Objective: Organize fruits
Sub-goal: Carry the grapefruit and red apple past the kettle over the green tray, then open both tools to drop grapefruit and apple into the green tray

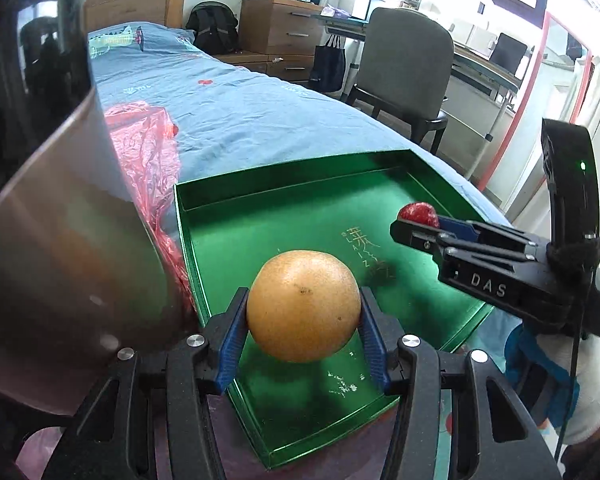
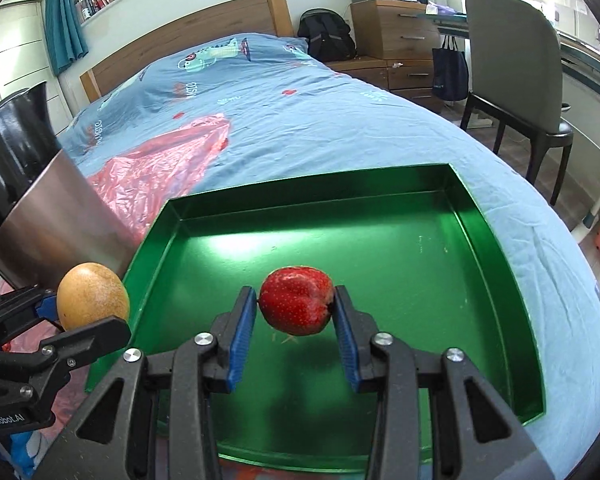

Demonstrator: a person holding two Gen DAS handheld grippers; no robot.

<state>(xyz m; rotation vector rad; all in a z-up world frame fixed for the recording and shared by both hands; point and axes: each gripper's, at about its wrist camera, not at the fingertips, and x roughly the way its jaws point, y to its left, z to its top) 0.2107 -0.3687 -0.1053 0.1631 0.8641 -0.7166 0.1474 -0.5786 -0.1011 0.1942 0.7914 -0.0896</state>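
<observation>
One green tray [image 2: 500, 264] on bed, both fruits claw-held above it

The right gripper [image 2: 295, 312] clamps a red strawberry [image 2: 296, 306] between its blue-padded fingers [image 2: 242, 334], held above the floor of a green tray [image 2: 496, 240] that lies on the blue bed [image 2: 300, 120]. At near left, the left gripper [image 2: 80, 316] grips a yellow-orange fruit [image 2: 92, 296] beside the tray's left wall. A red plastic bag [image 2: 160, 176] lies farther left, next to a shiny metal container [image 2: 56, 220].
</observation>
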